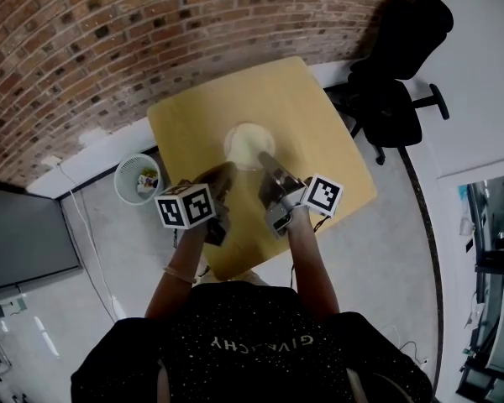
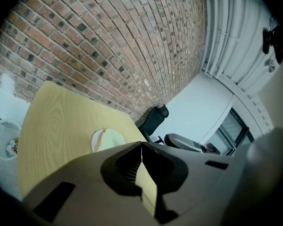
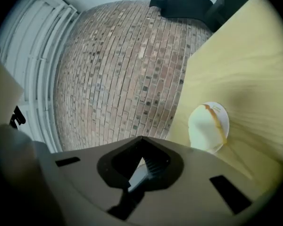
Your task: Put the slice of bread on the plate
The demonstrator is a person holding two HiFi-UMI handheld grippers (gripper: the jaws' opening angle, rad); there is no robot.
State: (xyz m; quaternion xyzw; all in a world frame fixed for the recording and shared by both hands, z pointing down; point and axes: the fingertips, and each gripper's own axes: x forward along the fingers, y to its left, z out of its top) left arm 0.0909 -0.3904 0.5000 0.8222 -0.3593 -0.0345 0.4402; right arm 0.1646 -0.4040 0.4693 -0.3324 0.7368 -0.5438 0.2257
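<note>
A pale slice of bread (image 1: 247,143) lies on the round white plate (image 1: 232,138) in the middle of the square wooden table (image 1: 193,124). Both grippers hang above the table's near half, apart from the plate. My left gripper (image 1: 228,169) has its jaws together, nothing between them; its own view (image 2: 141,144) shows the plate (image 2: 95,143) with the bread (image 2: 111,138) ahead. My right gripper (image 1: 265,156) is shut and empty too, its tips close to the plate's near rim. The right gripper view (image 3: 141,138) has the bread (image 3: 203,128) on the plate (image 3: 223,118) at the right.
A brick wall (image 1: 109,32) runs behind the table. A black office chair (image 1: 395,65) stands past the table's right corner. A white wastebasket (image 1: 139,179) sits on the floor at the left, and a dark screen (image 1: 25,238) stands further left.
</note>
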